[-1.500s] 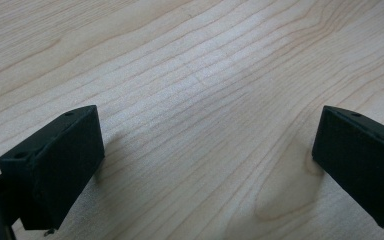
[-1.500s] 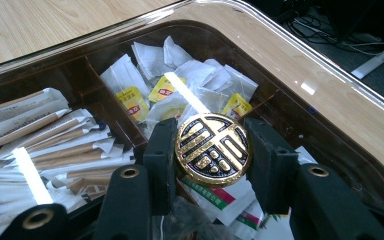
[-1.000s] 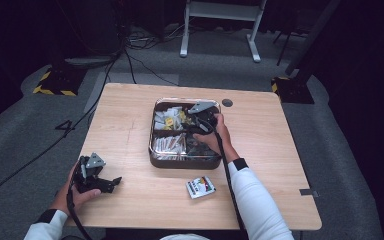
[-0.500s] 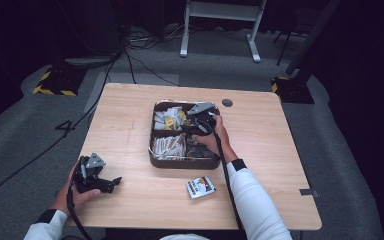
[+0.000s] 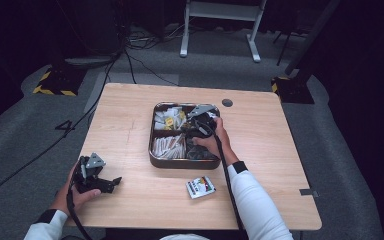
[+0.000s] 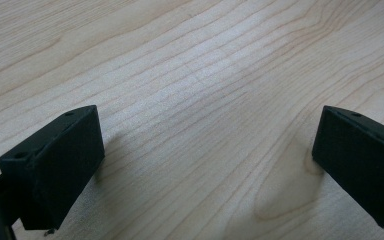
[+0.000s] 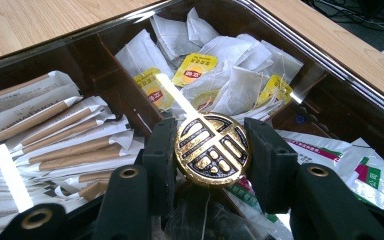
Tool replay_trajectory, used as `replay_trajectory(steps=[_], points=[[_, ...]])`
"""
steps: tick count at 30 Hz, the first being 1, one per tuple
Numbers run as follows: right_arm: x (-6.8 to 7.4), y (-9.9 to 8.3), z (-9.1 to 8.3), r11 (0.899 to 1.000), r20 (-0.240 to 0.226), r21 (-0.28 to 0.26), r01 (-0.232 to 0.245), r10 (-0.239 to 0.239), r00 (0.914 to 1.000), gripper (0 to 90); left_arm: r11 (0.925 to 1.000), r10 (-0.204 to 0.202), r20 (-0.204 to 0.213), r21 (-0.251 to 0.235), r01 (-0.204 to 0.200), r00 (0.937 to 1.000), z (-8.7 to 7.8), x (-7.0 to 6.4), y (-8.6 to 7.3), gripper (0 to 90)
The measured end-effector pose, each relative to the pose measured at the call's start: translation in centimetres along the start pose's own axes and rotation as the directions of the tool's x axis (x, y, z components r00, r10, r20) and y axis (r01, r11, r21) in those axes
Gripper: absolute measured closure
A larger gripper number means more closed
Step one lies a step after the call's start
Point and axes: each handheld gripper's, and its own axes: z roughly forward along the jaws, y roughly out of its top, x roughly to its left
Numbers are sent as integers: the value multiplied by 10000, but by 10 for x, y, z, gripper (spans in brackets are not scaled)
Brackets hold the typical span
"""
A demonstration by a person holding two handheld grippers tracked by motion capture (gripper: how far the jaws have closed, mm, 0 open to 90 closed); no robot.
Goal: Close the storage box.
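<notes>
Now the right gripper (image 7: 212, 150) is clamping a gold knob (image 7: 212, 149) between its jaws, over the compartment tray (image 7: 330, 65). The left gripper (image 6: 205, 165) is resting wide apart on the table (image 6: 190, 75), grasping nothing.

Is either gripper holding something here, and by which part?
The right gripper clamps a round gold-and-black knob by its opposite edges, above the divided dark tray. The left gripper is open over the bare wooden table, holding nothing.

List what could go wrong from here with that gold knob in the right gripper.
The right gripper pinches the round gold knob only by its rim, so it may slip out. The clear lid under it seems barely raised above the tray; dropped, it could crush the tea bags.
</notes>
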Motion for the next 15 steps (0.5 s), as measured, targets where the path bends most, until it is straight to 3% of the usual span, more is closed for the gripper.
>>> replay_trajectory(steps=[10, 15], points=[[0, -1, 0, 10000, -70, -45, -60, 60, 10000, 580, 10000, -16, 4, 0, 16, 10000, 0, 0, 0, 5], [-2, 0, -7, 9994, -72, -274, -220, 218, 9997, 481, 10000, -13, 3, 0, 13, 10000, 0, 0, 0, 5]])
